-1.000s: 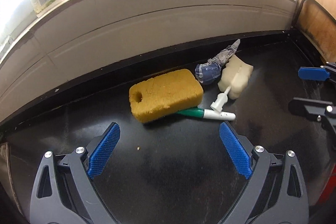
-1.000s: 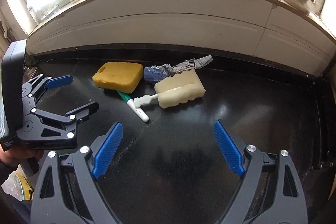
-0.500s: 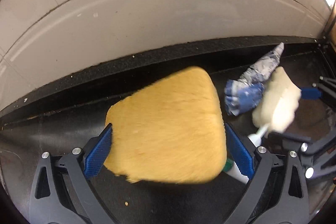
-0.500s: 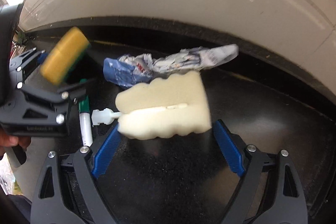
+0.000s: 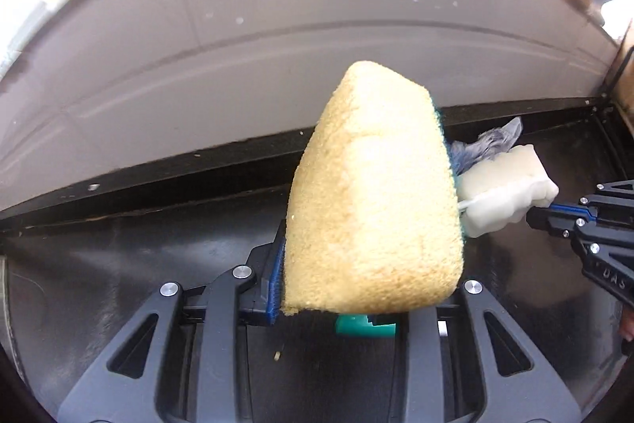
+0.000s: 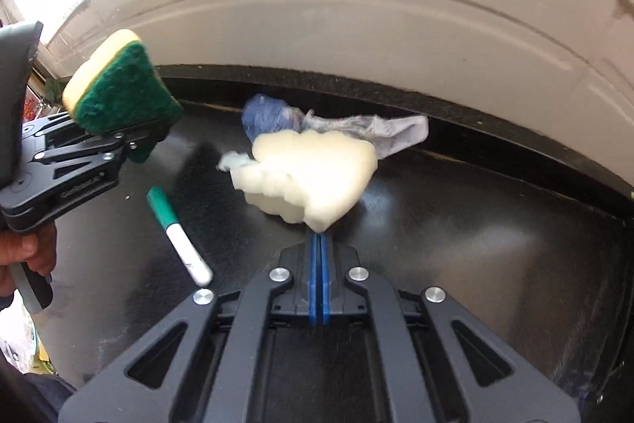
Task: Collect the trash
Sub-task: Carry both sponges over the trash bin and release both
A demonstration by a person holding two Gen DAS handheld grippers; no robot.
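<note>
**Two sponges up, two items left**

Nearest the right wrist camera, the right gripper (image 6: 317,238) has its blue pads pressed together on the lower edge of the white sponge (image 6: 313,169), which hangs clear of the black counter (image 6: 495,244). Nearest the left wrist camera, the left gripper (image 5: 356,288) is closed about the yellow sponge (image 5: 372,209) — its left pad presses the sponge's side, the right one is hidden behind it. From the right view that sponge shows its green scouring face and is held up off the counter.

Below, a green-and-white marker (image 6: 178,230) lies loose on the counter between the two grippers. Farther back, a crumpled blue-and-grey wrapper (image 6: 337,125) lies against the foot of the white wall (image 6: 356,6).

So the job looks roughly half done: two pieces are picked up but not yet dropped anywhere, while marker and wrapper wait — if the marker counts as trash at all. No bin or bag shows in either view, so where the sponges go cannot be told.
</note>
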